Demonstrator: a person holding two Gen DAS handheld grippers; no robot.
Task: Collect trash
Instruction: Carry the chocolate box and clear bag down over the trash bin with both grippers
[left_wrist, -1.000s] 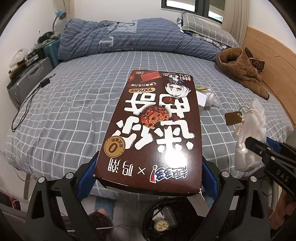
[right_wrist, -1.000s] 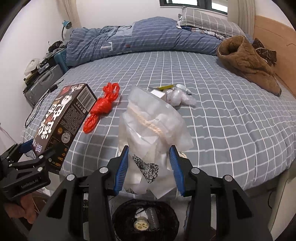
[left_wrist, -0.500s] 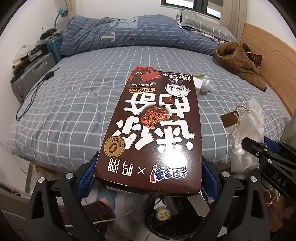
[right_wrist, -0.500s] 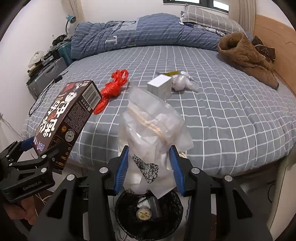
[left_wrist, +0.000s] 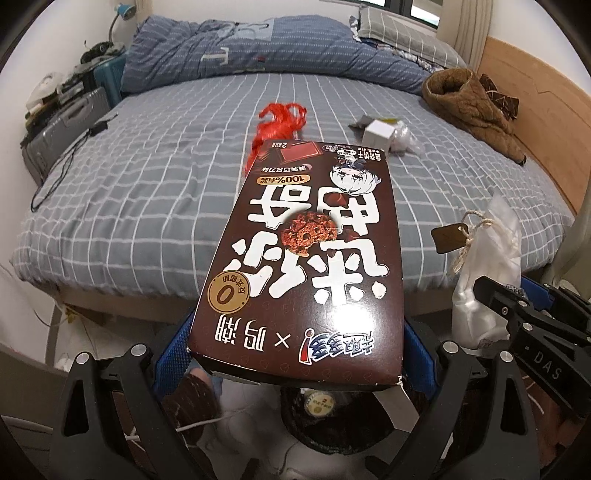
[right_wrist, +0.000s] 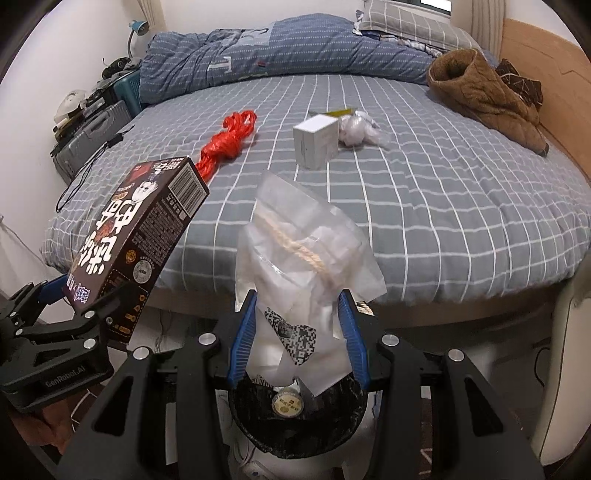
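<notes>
Left gripper (left_wrist: 295, 343): clamped on the near end of a brown chocolate-cookie box (left_wrist: 306, 251), one blue pad on each long edge.
Box axis: runs away from the jaws, far end raised toward the bed (left_wrist: 147, 192).
Right gripper (right_wrist: 299, 332): closed on a clear plastic bag (right_wrist: 306, 258) tied with twine, holding its lower part, neck pointing up and away.
Trash bin (right_wrist: 295, 417): black-lined, on the floor at the foot of the bed, with a bottle cap already inside.
Key relation: in the right wrist view the bin mouth sits directly under the bag, between the gripper's arms. In the left wrist view the bin (left_wrist: 332, 413) lies below the box's near end, slightly right of centre.
Nearer hand: both are close; the right looks better centred, so I judge the bag likeliest to drop first.
Risk: the long box could catch on the rim unless tipped end-down.
Still on the bed: red plastic bag (right_wrist: 227, 142), small white box (right_wrist: 316, 146), crumpled clear wrapper (right_wrist: 358, 129).
</notes>
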